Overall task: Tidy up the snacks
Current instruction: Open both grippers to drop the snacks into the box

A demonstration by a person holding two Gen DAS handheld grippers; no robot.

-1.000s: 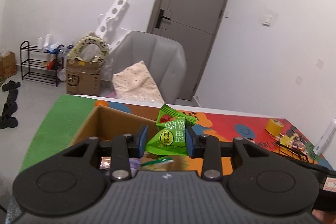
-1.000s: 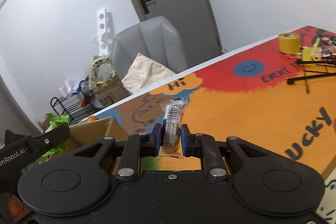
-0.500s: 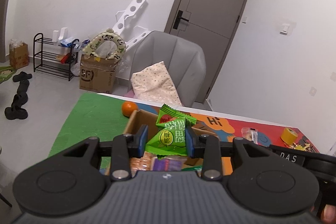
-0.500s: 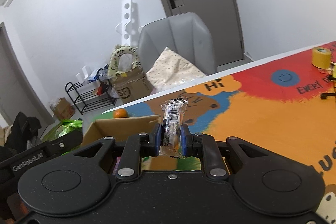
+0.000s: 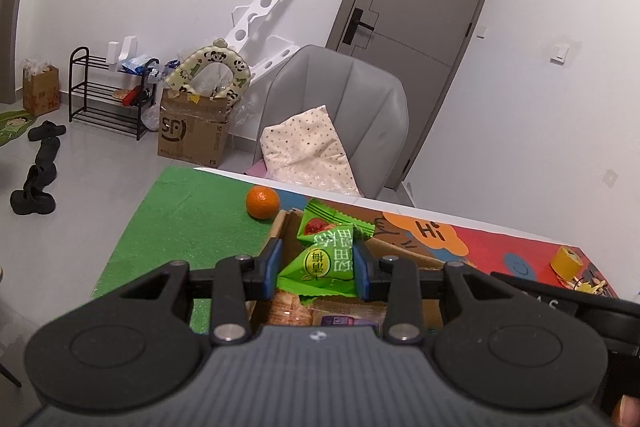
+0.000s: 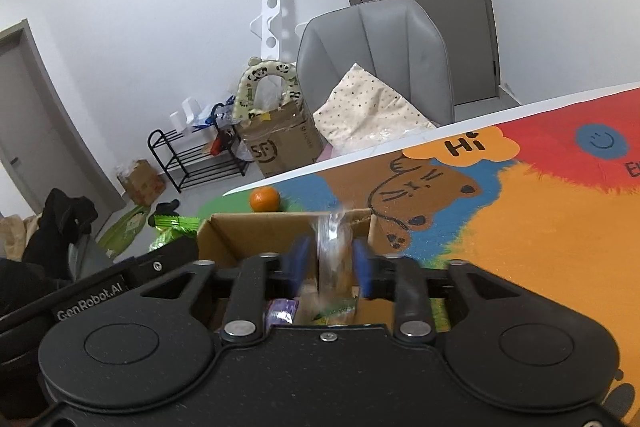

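Over the open cardboard box [image 5: 400, 251], my left gripper [image 5: 318, 258] is shut on green snack packets [image 5: 328, 239]. Several wrapped snacks lie in the box beneath them. In the right wrist view my right gripper [image 6: 330, 261] hangs above the same box [image 6: 256, 235] with its jaws opening. A clear-wrapped snack bar [image 6: 334, 255] shows blurred between the blue pads [image 6: 298, 261], which stand apart from it. The left gripper's green packets [image 6: 176, 227] appear left of the box.
An orange [image 5: 262, 202] sits on the green part of the mat just beyond the box. A yellow tape roll [image 5: 568, 261] lies at the table's far right. A grey chair [image 5: 340, 107] with a cushion stands behind the table edge.
Both grippers have moved left until they hang over the box. The right pads, shut on the snack bar before, have spread, and the bar now looks blurred and loose. The left grip is unchanged.
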